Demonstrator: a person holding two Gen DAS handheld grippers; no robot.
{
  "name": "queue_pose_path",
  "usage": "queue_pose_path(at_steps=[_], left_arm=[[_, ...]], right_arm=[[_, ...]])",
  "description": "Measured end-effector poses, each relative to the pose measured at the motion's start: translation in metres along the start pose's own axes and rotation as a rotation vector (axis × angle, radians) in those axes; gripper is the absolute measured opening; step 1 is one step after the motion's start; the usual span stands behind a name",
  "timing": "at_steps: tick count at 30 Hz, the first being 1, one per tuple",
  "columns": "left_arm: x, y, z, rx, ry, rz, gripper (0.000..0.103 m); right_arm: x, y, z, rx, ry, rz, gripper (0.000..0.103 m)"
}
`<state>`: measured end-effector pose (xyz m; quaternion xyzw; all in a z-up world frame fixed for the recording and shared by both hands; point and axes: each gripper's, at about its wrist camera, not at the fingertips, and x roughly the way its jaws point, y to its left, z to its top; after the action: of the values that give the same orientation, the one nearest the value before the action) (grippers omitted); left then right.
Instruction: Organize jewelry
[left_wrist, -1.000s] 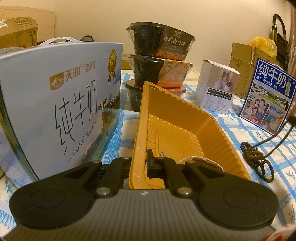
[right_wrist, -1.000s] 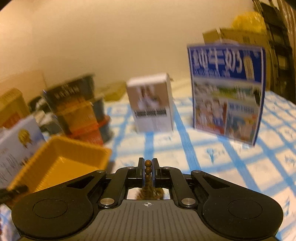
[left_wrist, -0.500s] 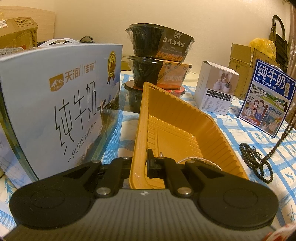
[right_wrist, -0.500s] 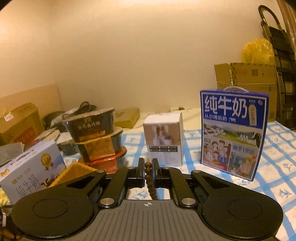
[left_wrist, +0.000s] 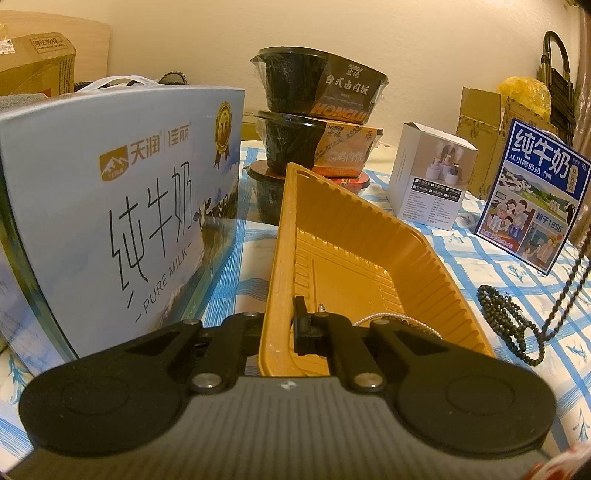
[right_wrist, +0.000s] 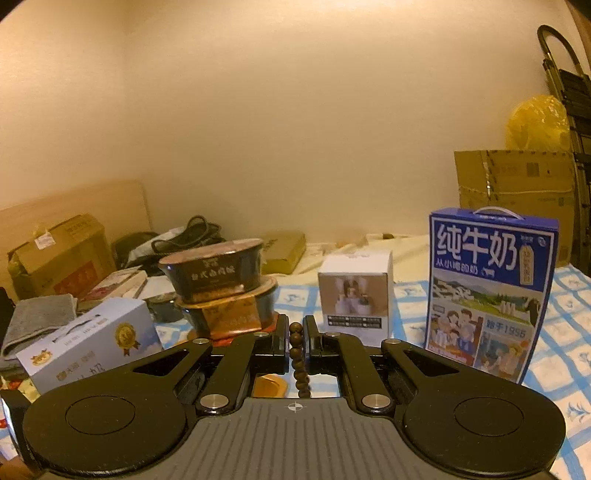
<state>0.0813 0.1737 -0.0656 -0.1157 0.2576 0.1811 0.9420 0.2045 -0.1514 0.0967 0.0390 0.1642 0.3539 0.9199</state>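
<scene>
The yellow tray (left_wrist: 354, 236) wall is clamped by the left claw (left_wrist: 284, 325), hemmed by the milk carton (left_wrist: 110, 206) and stacked bowls (left_wrist: 317, 110). The bead strand (right_wrist: 297, 354) is pinched in the right claw (right_wrist: 295, 345), its coil (left_wrist: 513, 314) lying on the desk (left_wrist: 491, 266).

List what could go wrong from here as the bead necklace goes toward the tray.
1. The dark bead necklace hangs from the right gripper with its lower loops still piled on the tablecloth; lifted further, it may swing or snag.
2. The left gripper pinches only the yellow tray wall, so the tray could tip.
3. The silver chain already inside may tangle with the beads.
</scene>
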Motion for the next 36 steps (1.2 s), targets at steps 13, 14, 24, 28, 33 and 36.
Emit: queue_pose_path(at_steps=[13,14,24,28,33,36], left_arm=[[-0.002,0.0,0.0,-0.009,0.0,-0.005,0.006],[-0.002,0.0,0.0,-0.01,0.0,-0.005,0.006],[-0.001,0.002,0.0,-0.017,0.002,-0.007,0.006],[-0.002,0.002,0.0,-0.015,0.001,-0.01,0.006],[-0.001,0.002,0.0,-0.018,0.002,-0.012,0.006],[-0.002,0.002,0.0,-0.017,0.001,-0.011,0.006]], right_arm=[[0.024,0.035,0.019,0.011,0.003,0.152,0.007],[0.028,0.039,0.02,0.014,0.006,0.171,0.007],[0.077,0.084,0.01,0.05,0.047,0.367,0.007],[0.101,0.093,-0.011,0.074,0.123,0.403,0.007],[0.132,0.089,-0.047,0.119,0.257,0.382,0.007],[0.14,0.083,-0.067,0.147,0.304,0.351,0.007]])
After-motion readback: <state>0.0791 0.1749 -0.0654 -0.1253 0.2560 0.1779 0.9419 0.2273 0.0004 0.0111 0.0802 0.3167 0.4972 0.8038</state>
